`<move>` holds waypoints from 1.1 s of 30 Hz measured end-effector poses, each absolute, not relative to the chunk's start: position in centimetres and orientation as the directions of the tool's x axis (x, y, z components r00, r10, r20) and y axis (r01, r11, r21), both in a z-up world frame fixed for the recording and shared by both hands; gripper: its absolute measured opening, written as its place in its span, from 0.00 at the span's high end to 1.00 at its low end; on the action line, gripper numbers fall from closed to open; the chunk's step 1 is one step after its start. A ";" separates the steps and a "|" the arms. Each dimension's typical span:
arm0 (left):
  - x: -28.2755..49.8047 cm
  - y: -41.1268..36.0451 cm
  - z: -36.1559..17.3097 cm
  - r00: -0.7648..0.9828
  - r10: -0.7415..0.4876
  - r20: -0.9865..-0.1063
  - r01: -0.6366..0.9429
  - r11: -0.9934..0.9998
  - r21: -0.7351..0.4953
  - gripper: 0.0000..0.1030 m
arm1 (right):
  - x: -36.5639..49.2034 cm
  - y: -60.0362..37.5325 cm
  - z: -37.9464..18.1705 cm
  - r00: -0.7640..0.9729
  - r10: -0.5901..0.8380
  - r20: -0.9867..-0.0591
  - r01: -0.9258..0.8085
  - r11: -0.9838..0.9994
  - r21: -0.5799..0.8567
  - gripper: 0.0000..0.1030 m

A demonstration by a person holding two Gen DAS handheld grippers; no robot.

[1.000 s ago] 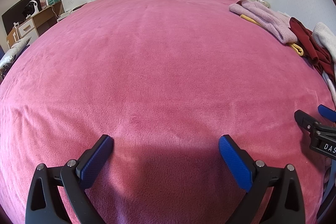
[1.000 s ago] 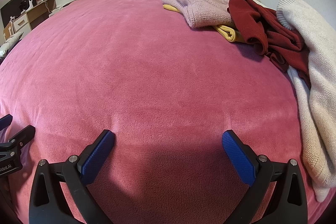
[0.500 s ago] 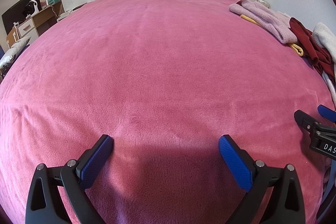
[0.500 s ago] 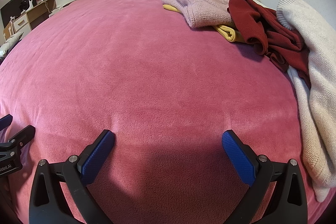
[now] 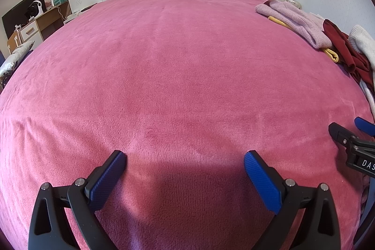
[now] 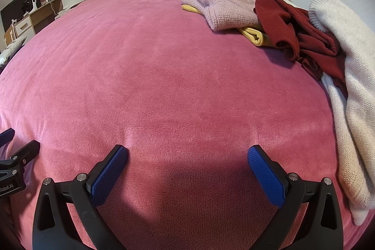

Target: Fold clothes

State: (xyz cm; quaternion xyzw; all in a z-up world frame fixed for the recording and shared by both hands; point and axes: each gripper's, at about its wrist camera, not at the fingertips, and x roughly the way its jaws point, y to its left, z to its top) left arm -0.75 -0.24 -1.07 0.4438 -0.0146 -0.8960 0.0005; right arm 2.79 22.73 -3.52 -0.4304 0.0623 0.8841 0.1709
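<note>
A pink bedspread [image 6: 164, 76] fills both views, bare across its centre and left. The clothes pile lies along the right edge of the right-wrist frame: the cream sweater [image 6: 346, 90] runs lengthwise from upper right to lower right, then the maroon garment [image 6: 302, 39], pink sweater [image 6: 225, 8] and yellow piece [image 6: 254, 35]. The left gripper [image 5: 185, 164] and right gripper [image 6: 187, 157] are both spread wide, holding nothing.

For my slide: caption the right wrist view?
Open right hand-held gripper over a pink bed, unfolded sweaters piled at right.
</note>
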 end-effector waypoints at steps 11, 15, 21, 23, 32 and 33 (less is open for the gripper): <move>-0.5 -0.5 -0.9 -0.604 -0.009 -0.797 -0.015 -1.000 0.022 0.00 | 2.5 22.5 -3.2 -0.576 0.238 -0.782 -0.355 -0.934 -0.023 0.00; -0.3 -0.4 -0.7 -0.602 -0.020 -0.799 -0.015 -0.999 0.036 0.00 | 3.1 23.3 -2.3 -0.614 0.204 -0.763 -0.358 -0.933 0.038 0.00; 0.2 -0.2 0.0 -0.584 -0.055 -0.810 0.010 -0.998 0.060 0.02 | 4.4 24.6 -1.0 -0.630 0.233 -0.741 -0.403 -0.914 0.055 0.00; 0.8 0.1 0.3 -0.588 -0.083 -0.804 0.016 -0.996 0.091 0.04 | 5.0 25.2 -0.2 -0.639 0.261 -0.724 -0.418 -0.908 0.042 0.00; 4.7 2.6 2.5 -0.602 -0.096 -0.793 -0.056 -0.985 0.162 0.19 | 8.5 26.2 1.2 -0.602 0.295 -0.742 -0.475 -0.879 0.037 0.00; 5.0 2.7 2.9 -0.603 -0.080 -0.794 -0.057 -0.988 0.142 0.21 | 8.9 26.4 1.5 -0.600 0.303 -0.741 -0.482 -0.875 0.033 0.00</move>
